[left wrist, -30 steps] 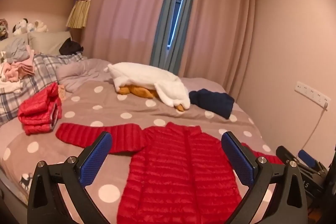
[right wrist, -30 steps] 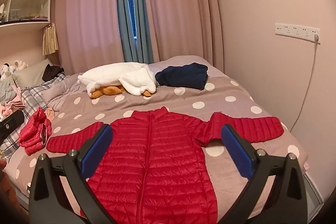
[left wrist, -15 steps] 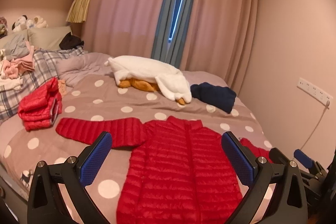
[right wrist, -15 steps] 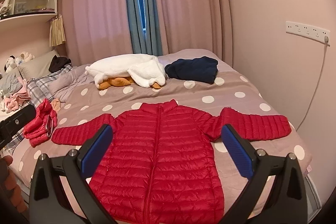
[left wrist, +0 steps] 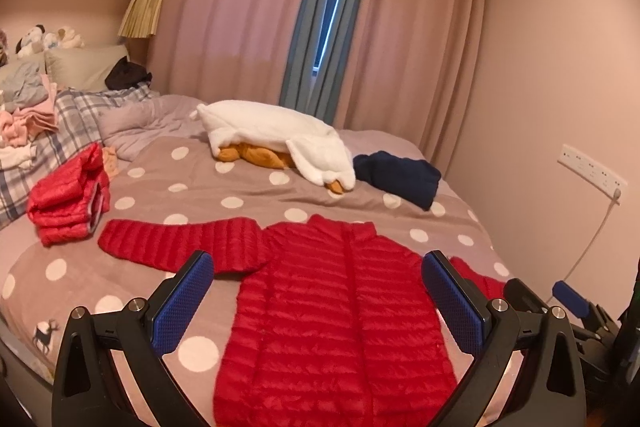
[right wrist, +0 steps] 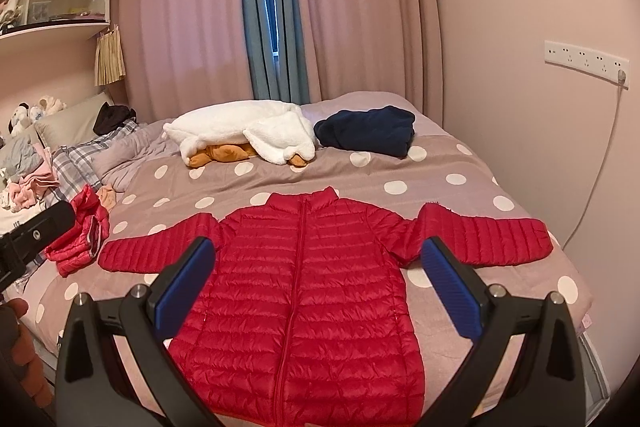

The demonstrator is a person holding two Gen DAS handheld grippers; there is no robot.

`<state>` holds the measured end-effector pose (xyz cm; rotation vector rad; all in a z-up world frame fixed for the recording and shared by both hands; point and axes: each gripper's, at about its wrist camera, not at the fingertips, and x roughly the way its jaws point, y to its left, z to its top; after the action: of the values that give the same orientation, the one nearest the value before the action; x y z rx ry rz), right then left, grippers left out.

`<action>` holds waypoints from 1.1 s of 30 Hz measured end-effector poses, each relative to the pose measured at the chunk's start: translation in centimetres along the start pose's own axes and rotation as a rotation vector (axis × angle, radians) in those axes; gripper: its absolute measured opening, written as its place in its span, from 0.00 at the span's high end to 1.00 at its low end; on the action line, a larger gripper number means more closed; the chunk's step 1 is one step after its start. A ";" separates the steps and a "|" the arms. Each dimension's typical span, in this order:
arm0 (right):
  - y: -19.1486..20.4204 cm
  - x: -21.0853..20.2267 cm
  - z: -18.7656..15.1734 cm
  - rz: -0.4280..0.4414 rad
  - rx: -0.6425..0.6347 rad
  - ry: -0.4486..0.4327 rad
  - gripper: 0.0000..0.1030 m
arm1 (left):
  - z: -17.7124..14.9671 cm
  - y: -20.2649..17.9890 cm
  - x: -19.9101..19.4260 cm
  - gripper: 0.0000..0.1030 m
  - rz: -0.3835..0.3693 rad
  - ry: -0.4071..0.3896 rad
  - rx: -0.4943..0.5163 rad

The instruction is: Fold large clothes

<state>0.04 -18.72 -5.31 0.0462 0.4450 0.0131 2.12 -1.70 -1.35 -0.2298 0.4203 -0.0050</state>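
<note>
— Right, spread flat on the grey polka-dot bedspread (right wrist: 440, 163): red quilted puffer jacket (right wrist: 304, 291), zip side up, collar toward the curtains, both sleeves stretched straight out. Probably laid out that way so that the sleeves can be turned in first.

— And the claws?

— Left gripper (left wrist: 318, 303) gaping wide, blue pads far apart, nothing between them, held above the near hem. Right gripper (right wrist: 320, 291) just the same: fully spread, empty, touching no cloth, centred over the zip.

— Anything in the way?

— Hardly. Folded red puffer garment (left wrist: 66, 203) parked off to the left, well apart, likely finished. White fleece blanket (right wrist: 244, 131) and folded navy garment (right wrist: 366, 131) up near the far edge. Plenty of bare spread round the sleeves for folding.
</note>
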 end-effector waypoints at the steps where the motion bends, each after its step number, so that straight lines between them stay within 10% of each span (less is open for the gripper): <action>1: 0.1 -0.1 0.0 0.003 -0.002 0.000 0.00 | 0.0 0.0 0.0 0.00 -0.001 0.002 0.000; 33: 1.0 -2.0 0.1 -0.016 -0.049 0.009 0.00 | -1.0 0.1 -2.0 0.00 -0.016 0.012 -0.010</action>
<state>-1.74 -17.77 -4.28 -0.0054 0.4541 0.0082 -0.15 -1.74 -1.46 -0.2428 0.4309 -0.0198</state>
